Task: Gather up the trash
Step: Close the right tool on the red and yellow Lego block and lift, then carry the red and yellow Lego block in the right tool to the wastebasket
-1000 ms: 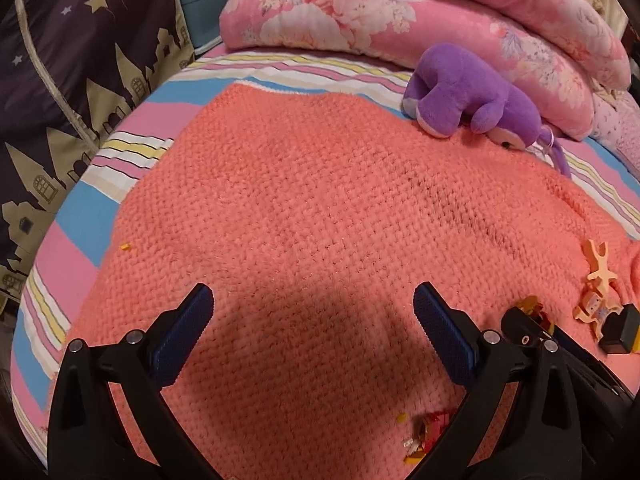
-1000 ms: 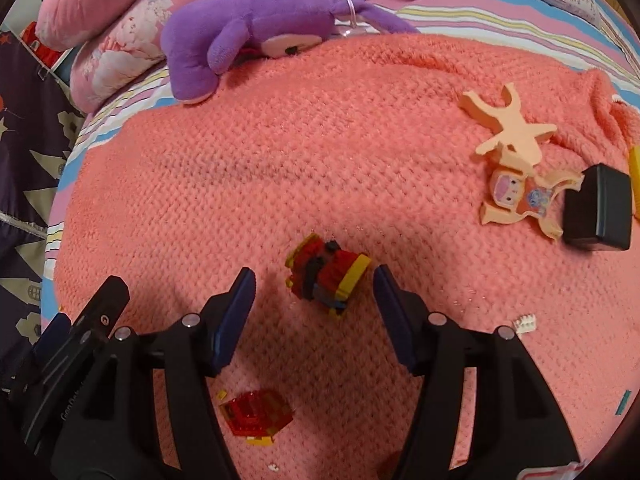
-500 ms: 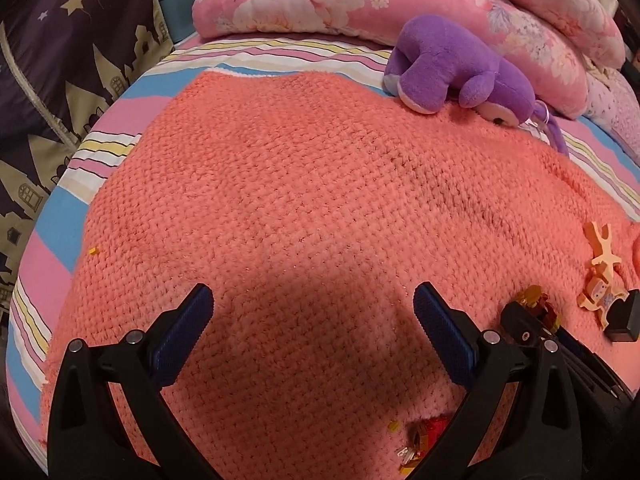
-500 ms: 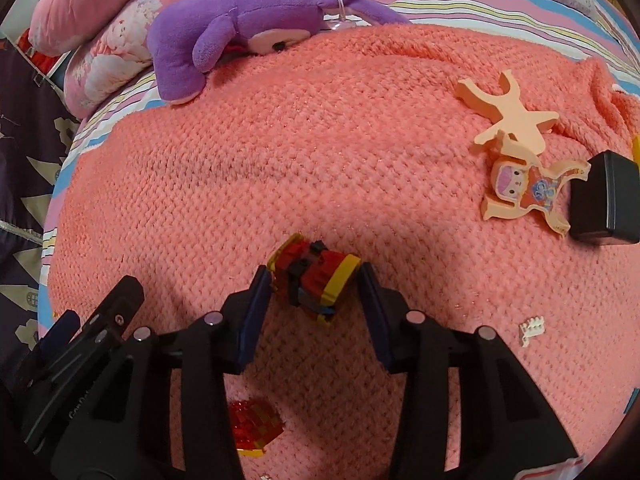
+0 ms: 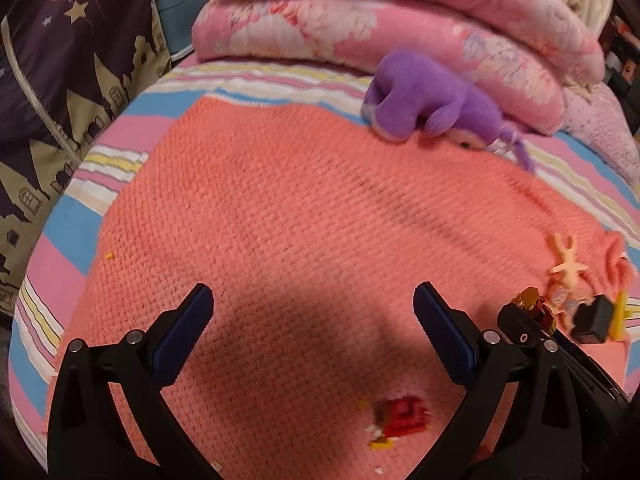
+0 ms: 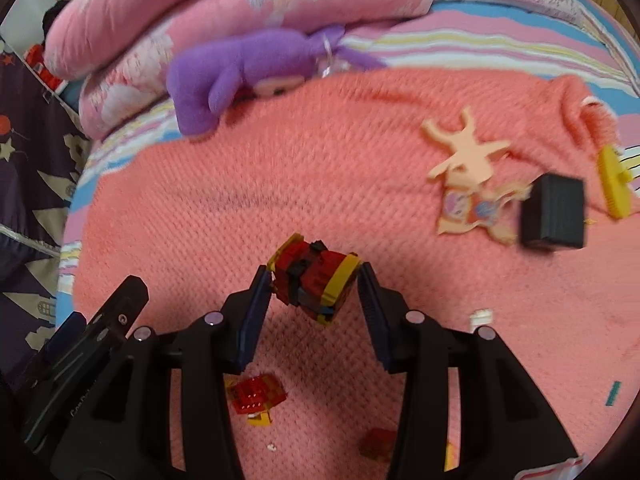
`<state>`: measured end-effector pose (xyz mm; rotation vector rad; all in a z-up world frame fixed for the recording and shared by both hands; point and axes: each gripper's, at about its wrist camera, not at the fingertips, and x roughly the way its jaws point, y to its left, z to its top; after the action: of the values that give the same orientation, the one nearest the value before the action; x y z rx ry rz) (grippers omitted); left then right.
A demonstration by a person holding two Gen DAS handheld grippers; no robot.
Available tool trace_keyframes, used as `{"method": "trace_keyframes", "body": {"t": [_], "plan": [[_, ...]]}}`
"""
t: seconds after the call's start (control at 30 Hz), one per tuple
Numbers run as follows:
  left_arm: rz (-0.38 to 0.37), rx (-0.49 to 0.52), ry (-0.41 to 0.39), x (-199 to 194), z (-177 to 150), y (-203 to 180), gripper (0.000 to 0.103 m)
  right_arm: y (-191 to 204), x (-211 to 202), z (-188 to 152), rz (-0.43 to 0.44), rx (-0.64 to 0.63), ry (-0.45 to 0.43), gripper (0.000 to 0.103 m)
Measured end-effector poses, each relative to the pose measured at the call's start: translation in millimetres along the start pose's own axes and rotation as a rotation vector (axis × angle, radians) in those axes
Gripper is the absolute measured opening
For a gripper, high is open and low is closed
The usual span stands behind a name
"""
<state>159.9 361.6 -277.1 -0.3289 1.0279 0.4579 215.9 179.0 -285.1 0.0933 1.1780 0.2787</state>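
Fingers of my right gripper (image 6: 316, 284) are closed onto the red, black and yellow brick toy (image 6: 314, 282), one pad on each side of it. It sits dead ahead between the tips, its long axis running across from pad to pad and tilted a little, the yellow-banded end against the right pad. It looks raised off the coral blanket (image 6: 320, 168), though blur makes that hard to judge. My left gripper (image 5: 312, 320) hangs wide open over bare blanket, holding nothing.

Nearer than the held toy, below my right gripper, a loose red brick piece (image 6: 256, 394) lies on the blanket with small yellow and white crumbs beside it. In the left view that same red piece (image 5: 402, 416) lies just short of my open left fingers, so the left is the nearer one for it.

A second ago my right fingers stood apart around the toy; half a second ago they were closing in; now they pinch it. The left has stayed open throughout, drifting slightly.
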Motion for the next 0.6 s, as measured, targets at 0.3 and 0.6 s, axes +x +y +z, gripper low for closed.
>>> {"method": "trace_keyframes", "body": {"t": [0.3,0.6], "plan": [[-0.083,0.054,-0.145,-88,22,-41,0.098,-28,-101,19,0.001,0.050,-0.162,0.043],[-0.244,0.186,-0.261,-191,5,-125,0.098,-110,-223,5,-0.067,0.190,-0.339,0.043]]}}
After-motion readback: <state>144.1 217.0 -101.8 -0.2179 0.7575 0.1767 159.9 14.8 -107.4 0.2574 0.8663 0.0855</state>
